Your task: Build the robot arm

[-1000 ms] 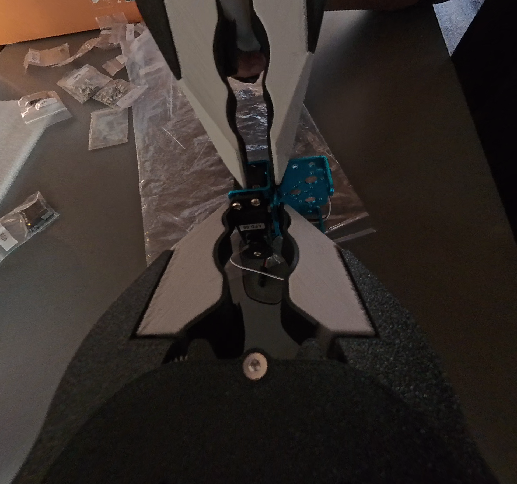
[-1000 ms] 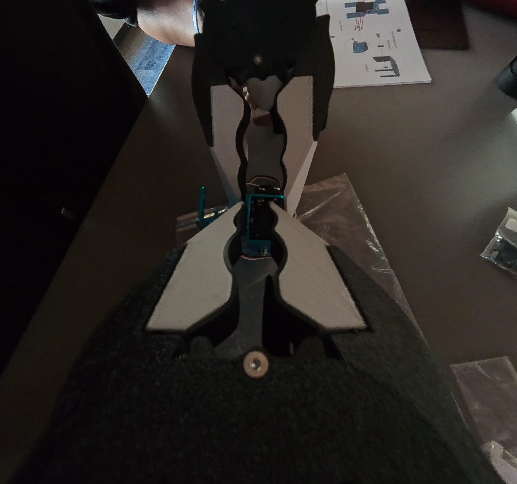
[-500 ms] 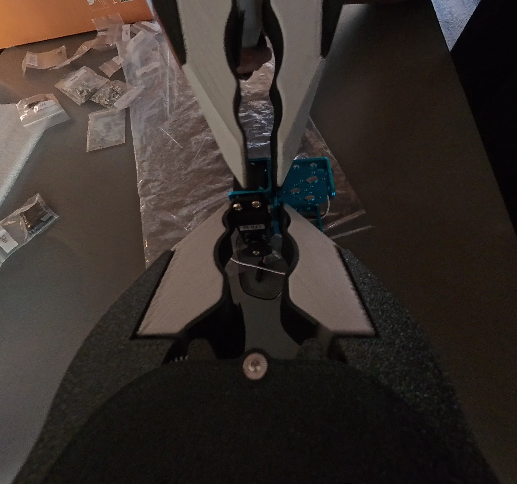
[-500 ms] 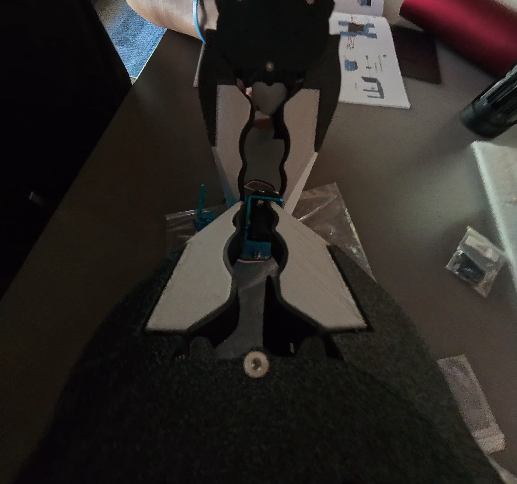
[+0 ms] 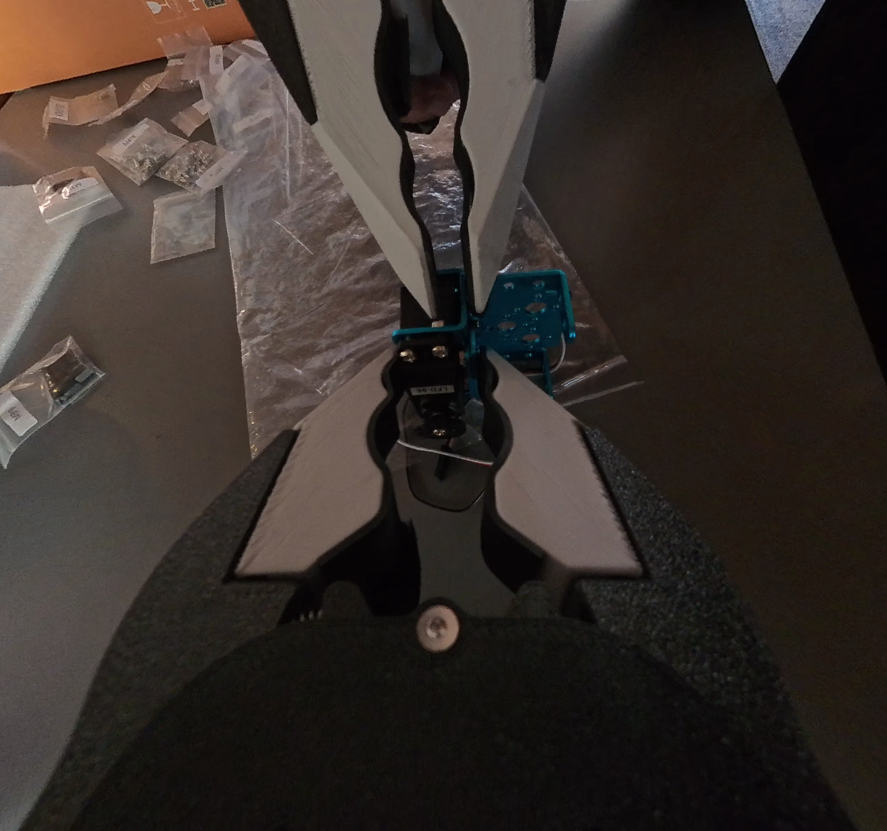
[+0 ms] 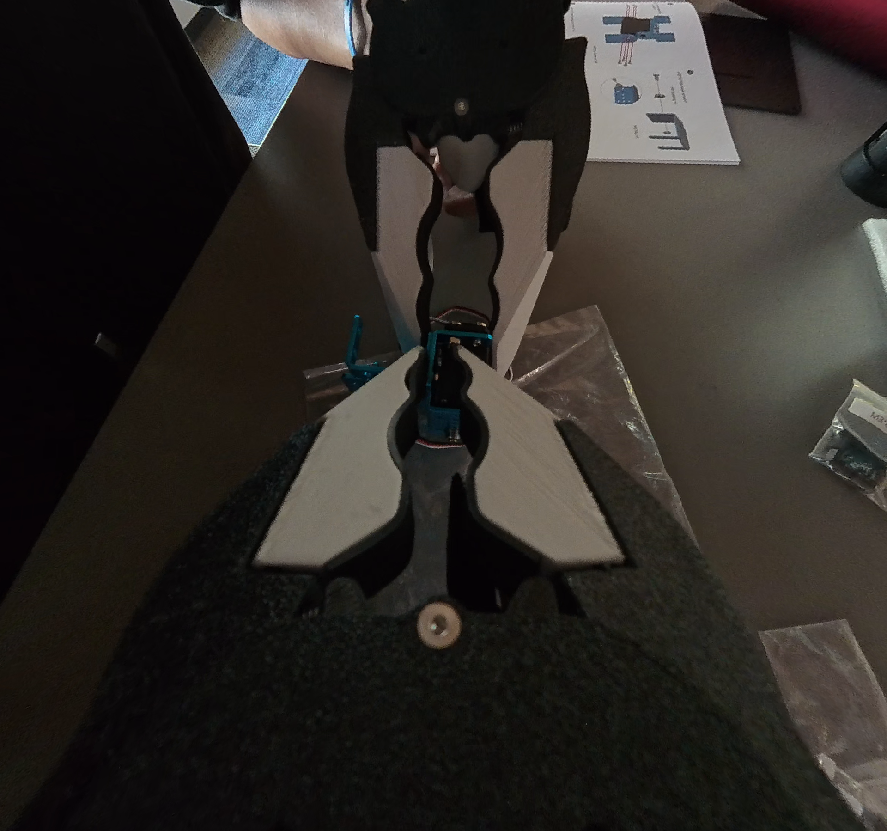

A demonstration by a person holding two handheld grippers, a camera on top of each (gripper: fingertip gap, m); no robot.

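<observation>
Both tongs clenched on the blue-bracketed servo (image 5: 434, 366): left tongs (image 5: 444, 366) nearest, right tongs (image 5: 451, 315) opposite; plastic sheet (image 5: 312, 279) beneath.

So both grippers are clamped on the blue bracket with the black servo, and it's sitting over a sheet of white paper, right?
Not paper: a clear plastic bag lies under it, as the left wrist view shows. Both the left gripper and the right gripper are clamped on the blue bracket with the black servo.
</observation>
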